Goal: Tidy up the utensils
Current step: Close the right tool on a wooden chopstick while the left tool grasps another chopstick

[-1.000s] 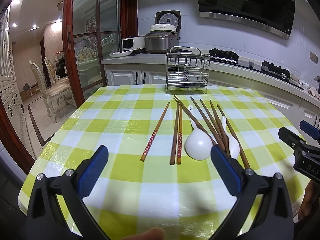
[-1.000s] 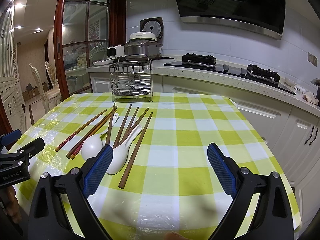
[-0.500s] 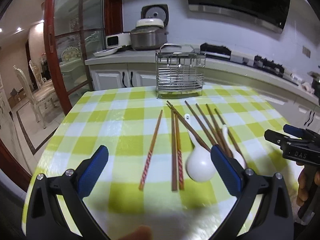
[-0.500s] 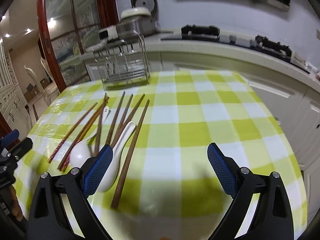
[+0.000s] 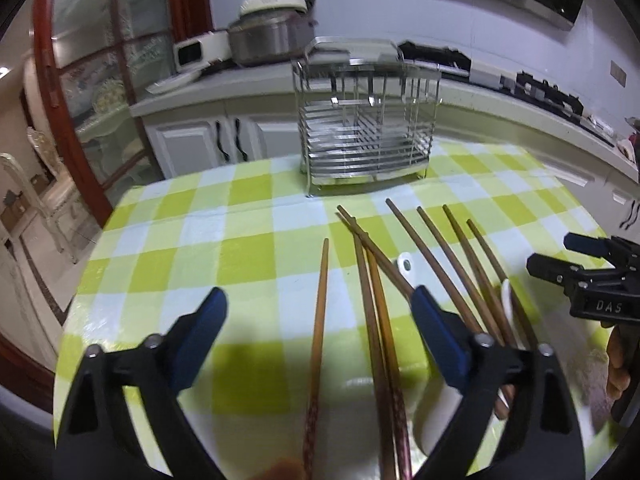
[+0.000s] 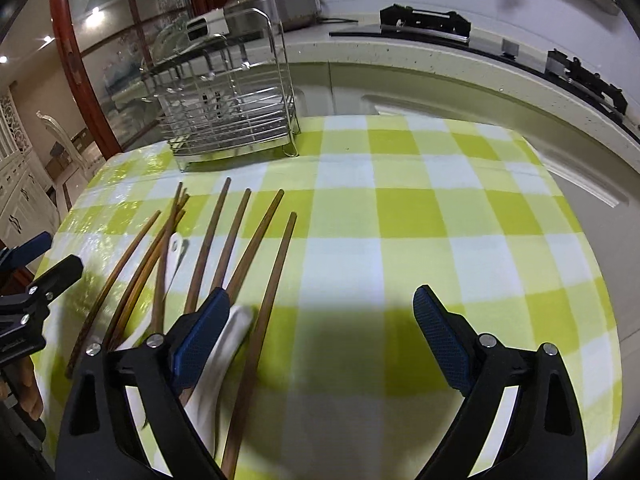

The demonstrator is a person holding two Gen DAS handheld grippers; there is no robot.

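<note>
Nothing sorted yet: chopsticks (image 5: 320, 320) and spoons (image 6: 224, 344) lie lower centre on the worktop (image 6: 400, 208), rack (image 5: 366, 120) above empty. My left gripper (image 5: 316, 344), jaws just narrowing, straddles chopsticks ungripped; right gripper (image 6: 320, 344) gapes.

A table under a green-and-white checked cloth (image 5: 248, 248) stands beside a pale kitchen counter (image 6: 420, 56) with white cabinet doors (image 5: 192, 148) below. On the counter sit a rice cooker (image 5: 272, 36) and a gas hob (image 6: 424, 20). A red-framed glass door (image 5: 52, 92) opens onto a room with an ornate white chair (image 5: 24, 184) and ceiling spotlights (image 6: 96, 10).
</note>
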